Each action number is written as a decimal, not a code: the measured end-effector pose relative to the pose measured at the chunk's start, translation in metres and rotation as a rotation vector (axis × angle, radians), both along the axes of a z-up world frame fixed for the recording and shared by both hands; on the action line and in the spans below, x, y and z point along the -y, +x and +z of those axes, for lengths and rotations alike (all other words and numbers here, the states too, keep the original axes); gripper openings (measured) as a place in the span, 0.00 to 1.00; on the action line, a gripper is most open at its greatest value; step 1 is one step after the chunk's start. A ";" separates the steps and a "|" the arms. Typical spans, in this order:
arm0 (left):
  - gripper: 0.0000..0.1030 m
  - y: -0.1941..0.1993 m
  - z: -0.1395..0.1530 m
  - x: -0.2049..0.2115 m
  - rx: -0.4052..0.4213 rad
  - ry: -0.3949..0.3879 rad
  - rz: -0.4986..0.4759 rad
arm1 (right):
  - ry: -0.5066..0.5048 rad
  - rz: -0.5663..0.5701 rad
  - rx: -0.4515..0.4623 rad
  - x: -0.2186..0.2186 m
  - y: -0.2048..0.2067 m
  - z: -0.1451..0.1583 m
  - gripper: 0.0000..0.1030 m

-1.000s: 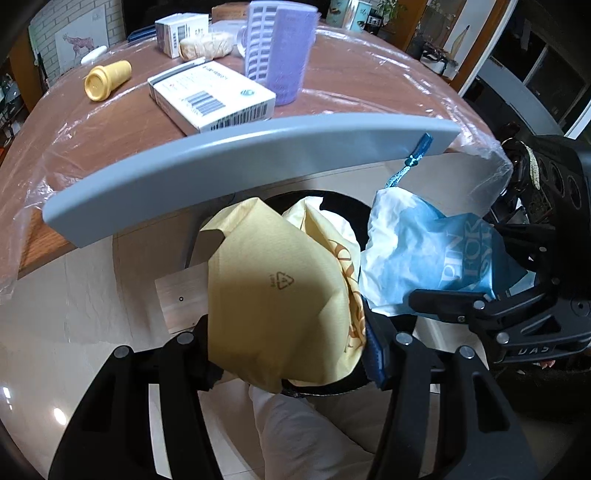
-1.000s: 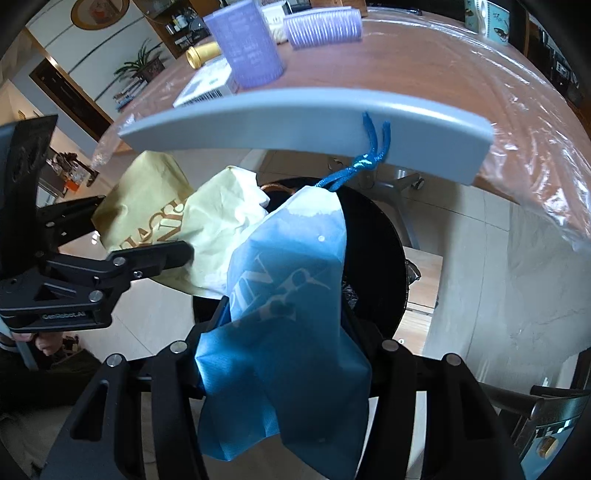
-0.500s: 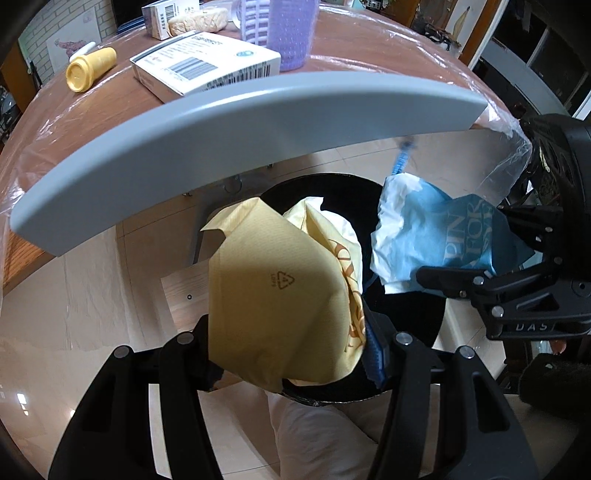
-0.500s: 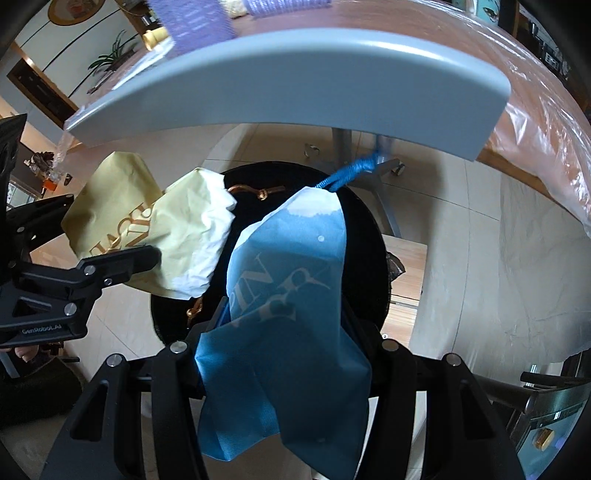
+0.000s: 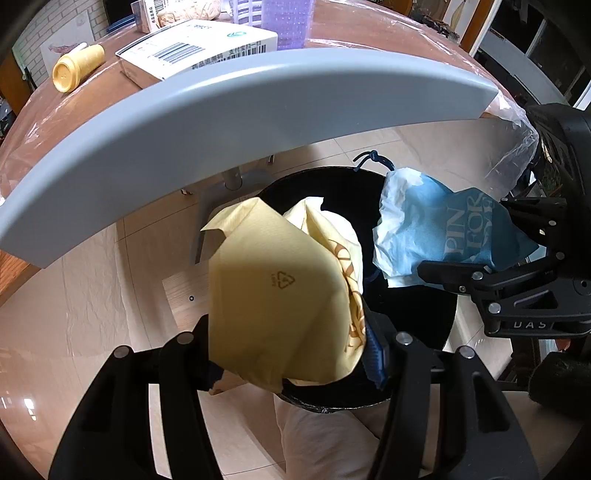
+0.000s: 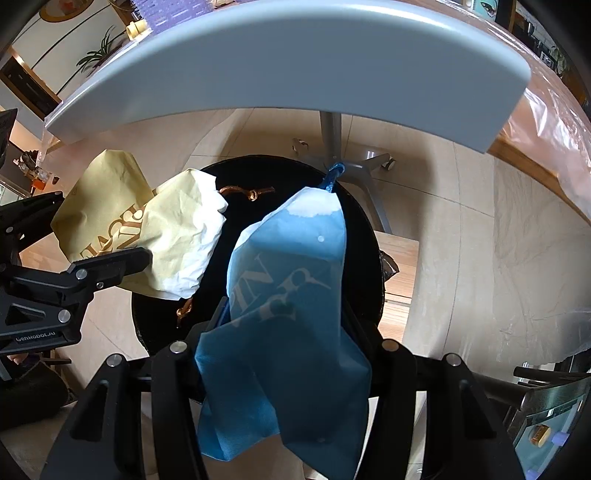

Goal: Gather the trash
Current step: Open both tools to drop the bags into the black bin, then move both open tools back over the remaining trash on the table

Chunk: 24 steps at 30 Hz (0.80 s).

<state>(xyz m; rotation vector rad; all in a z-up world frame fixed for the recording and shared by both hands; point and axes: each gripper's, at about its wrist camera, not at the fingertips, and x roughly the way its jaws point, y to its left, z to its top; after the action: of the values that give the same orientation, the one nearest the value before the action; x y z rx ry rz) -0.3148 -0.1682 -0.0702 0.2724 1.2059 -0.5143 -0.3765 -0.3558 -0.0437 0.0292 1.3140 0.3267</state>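
1. Left claw is clamped on a crumpled yellow paper bag; the bag hangs over the near rim of the black bin on the floor.
2. Right claw is pinched on a blue paper bag — its cord handle dangles over the bin's mouth.
3. Both bags sit below the grey chair back, beside the worktop.
4. Judgement: bring each bag fully over the opening before letting go — the yellow one looks partly outside the rim.
5. Release one at a time, so the paper doesn't catch.
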 end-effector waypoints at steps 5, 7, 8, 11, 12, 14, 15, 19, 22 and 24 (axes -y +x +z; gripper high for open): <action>0.57 0.001 -0.001 0.004 0.002 0.007 -0.006 | -0.004 -0.003 0.000 0.004 -0.001 0.001 0.54; 0.57 0.001 -0.001 0.005 0.001 0.005 -0.008 | -0.009 -0.006 0.000 0.001 -0.004 0.007 0.54; 0.57 0.001 -0.001 0.005 0.001 0.003 -0.010 | -0.009 -0.007 0.004 0.001 -0.005 0.009 0.55; 0.64 0.004 -0.001 0.004 0.006 0.001 -0.018 | -0.024 -0.010 0.023 0.003 -0.006 0.015 0.73; 0.73 0.004 -0.002 0.004 0.015 0.008 -0.014 | -0.029 -0.012 0.036 0.003 -0.008 0.019 0.82; 0.81 0.004 0.000 0.002 0.027 0.002 -0.005 | -0.026 -0.011 0.054 0.005 -0.011 0.025 0.83; 0.81 0.004 0.001 0.000 0.022 -0.010 -0.001 | -0.023 -0.015 0.061 0.007 -0.013 0.029 0.83; 0.81 0.003 0.007 -0.004 0.024 -0.025 0.013 | 0.005 -0.040 0.084 0.018 -0.020 0.044 0.83; 0.81 -0.003 0.016 -0.008 0.033 -0.038 0.008 | 0.020 -0.057 0.119 0.027 -0.026 0.062 0.83; 0.81 -0.009 0.029 -0.012 0.050 -0.060 -0.002 | 0.021 -0.063 0.153 0.032 -0.032 0.077 0.84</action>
<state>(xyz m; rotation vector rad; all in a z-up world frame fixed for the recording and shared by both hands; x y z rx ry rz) -0.3234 -0.1562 -0.0416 0.2344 1.1396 -0.5416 -0.4083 -0.3879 0.0331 0.0626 1.1555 0.2834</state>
